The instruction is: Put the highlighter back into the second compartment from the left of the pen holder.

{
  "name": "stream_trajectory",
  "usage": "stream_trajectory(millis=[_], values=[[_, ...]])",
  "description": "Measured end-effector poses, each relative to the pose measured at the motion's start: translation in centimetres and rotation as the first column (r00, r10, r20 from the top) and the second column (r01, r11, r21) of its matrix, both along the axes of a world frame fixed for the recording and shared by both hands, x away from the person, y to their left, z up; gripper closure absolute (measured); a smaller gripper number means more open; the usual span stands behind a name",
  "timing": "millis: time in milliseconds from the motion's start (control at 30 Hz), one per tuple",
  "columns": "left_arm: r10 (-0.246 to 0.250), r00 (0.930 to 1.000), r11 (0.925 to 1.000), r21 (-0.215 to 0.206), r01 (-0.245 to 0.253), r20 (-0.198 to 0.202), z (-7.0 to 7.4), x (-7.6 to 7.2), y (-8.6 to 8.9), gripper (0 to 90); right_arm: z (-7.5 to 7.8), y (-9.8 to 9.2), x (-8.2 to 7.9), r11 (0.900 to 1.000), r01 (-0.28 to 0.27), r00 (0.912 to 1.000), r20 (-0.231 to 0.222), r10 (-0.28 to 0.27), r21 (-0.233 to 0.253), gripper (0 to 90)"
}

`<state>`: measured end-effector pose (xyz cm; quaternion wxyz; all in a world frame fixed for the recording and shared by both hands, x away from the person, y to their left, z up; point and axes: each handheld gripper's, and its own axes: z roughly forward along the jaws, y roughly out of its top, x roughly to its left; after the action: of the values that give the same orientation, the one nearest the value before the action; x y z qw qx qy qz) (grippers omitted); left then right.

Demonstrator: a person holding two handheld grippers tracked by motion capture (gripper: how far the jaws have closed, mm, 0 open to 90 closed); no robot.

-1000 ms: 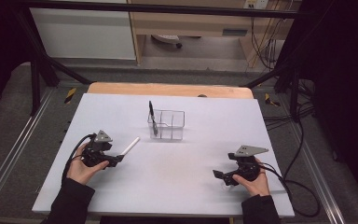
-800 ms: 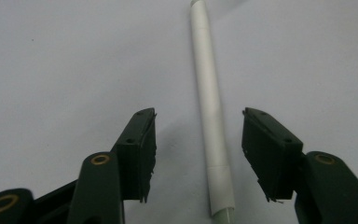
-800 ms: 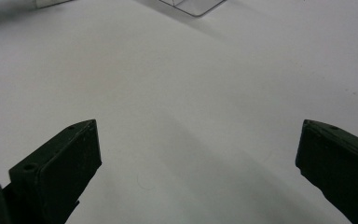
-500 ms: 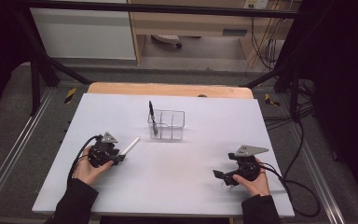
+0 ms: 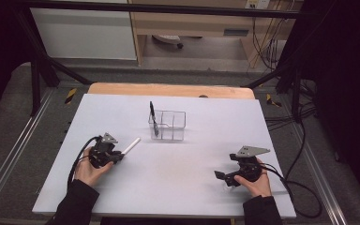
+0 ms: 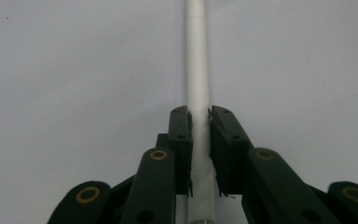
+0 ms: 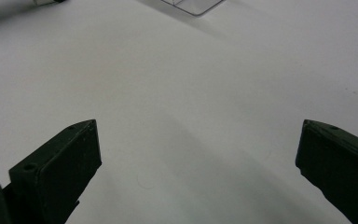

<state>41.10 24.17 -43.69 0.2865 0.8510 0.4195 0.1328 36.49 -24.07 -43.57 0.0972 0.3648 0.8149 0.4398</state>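
Now my left gripper (image 5: 118,157) is clamped on the white pen (image 5: 131,146), shifted right toward frame centre, closer to the clear organizer (image 5: 171,123). Right gripper (image 5: 221,176) idle, jaws apart, lower right.

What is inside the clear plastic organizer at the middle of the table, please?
A black pen stands tilted in the left end of the clear organizer. The other compartments look empty through the clear walls, though the dividers are hard to make out.
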Motion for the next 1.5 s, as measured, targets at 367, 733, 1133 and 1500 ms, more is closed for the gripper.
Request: stream_trajectory(millis=[367, 733, 1133, 1500], values=[[0.000, 0.9998, 1.0000, -0.002, 0.000, 0.018, -0.1, -0.2, 0.1, 77.8, 0.0, -0.1, 0.0, 1.000, -0.003, 1.0000, 0.004, 0.003, -0.002, 0.5], [-0.017, 0.9996, 0.9996, -0.024, 0.017, 0.023, -0.1, -0.2, 0.5, 77.9, 0.1, -0.1, 0.0, 1.000, -0.004, 1.0000, 0.006, 0.004, -0.001, 0.5], [-0.046, 0.9982, 0.9975, -0.053, 0.048, 0.037, 0.8, -0.8, 0.3, 78.0, 0.0, 0.0, 0.0, 1.000, -0.005, 1.0000, 0.003, 0.005, -0.001, 0.5], [-0.134, 0.9902, 0.9894, -0.052, 0.136, 0.040, 1.6, -1.9, -2.0, 78.0, -0.1, 0.3, -0.1, 1.000, -0.008, 0.9999, 0.009, 0.008, 0.005, 0.5]])
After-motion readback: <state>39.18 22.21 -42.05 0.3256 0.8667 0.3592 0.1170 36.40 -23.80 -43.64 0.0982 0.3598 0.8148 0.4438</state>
